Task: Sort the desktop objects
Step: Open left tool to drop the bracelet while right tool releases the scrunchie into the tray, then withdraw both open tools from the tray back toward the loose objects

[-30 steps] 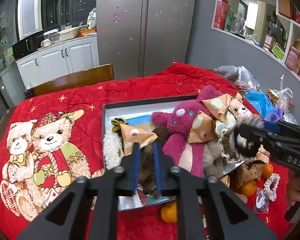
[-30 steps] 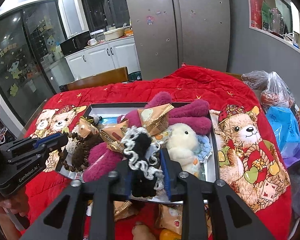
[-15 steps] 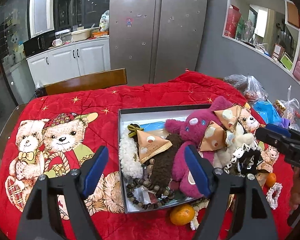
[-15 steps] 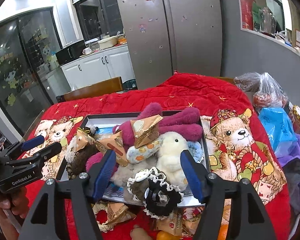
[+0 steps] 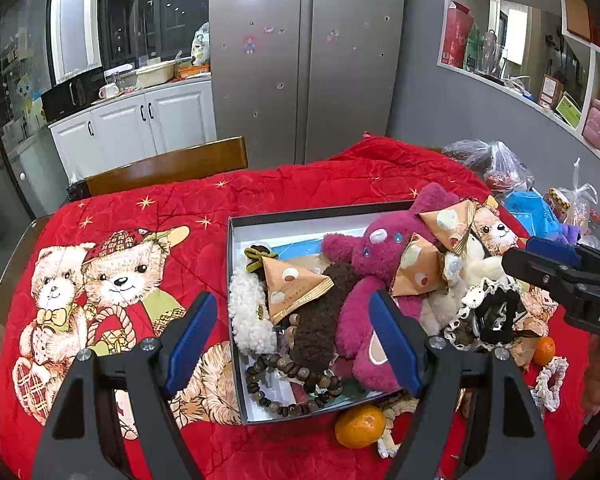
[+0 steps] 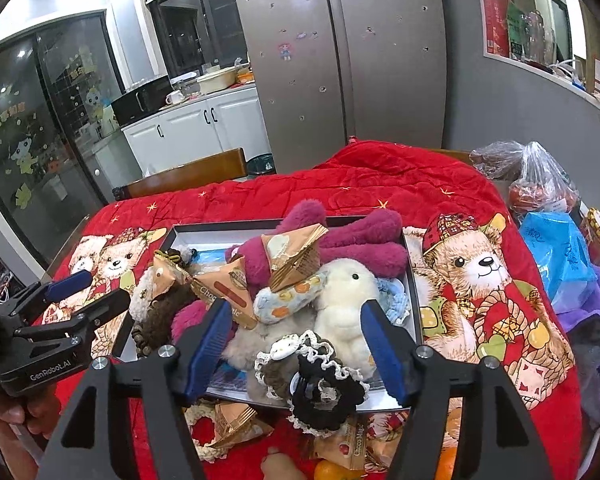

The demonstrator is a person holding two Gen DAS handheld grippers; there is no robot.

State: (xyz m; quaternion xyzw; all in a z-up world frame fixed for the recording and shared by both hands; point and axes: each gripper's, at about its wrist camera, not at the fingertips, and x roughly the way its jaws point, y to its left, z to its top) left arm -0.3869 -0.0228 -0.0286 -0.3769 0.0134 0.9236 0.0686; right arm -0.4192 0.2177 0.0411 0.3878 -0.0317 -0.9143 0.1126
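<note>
Plush toys fill a shallow black box [image 5: 231,264] that sits on a bench covered by a red quilt [image 5: 308,184] printed with teddy bears. The left gripper [image 5: 294,342] hangs over the box's near left corner with its blue-padded fingers [image 5: 192,336] spread wide and nothing between them; below that gap lie a wooden bead bracelet [image 5: 288,380], a white fleecy toy [image 5: 246,316] and a dark brown curly toy [image 5: 320,320]. A magenta bear [image 5: 374,280] lies across the middle of the box, with triangular tan snack packets [image 5: 296,284] resting on the toys. The right gripper [image 6: 296,344] hovers at the box's near edge, its fingers [image 6: 382,344] likewise apart and gripping nothing; a black scrunchie with white lace trim [image 6: 324,394] lies free on that edge just below them, beside a cream plush duck [image 6: 348,292]. A mandarin [image 5: 360,426] sits on the quilt just outside the box's near edge. More snack packets [image 6: 352,446] lie there too.
</note>
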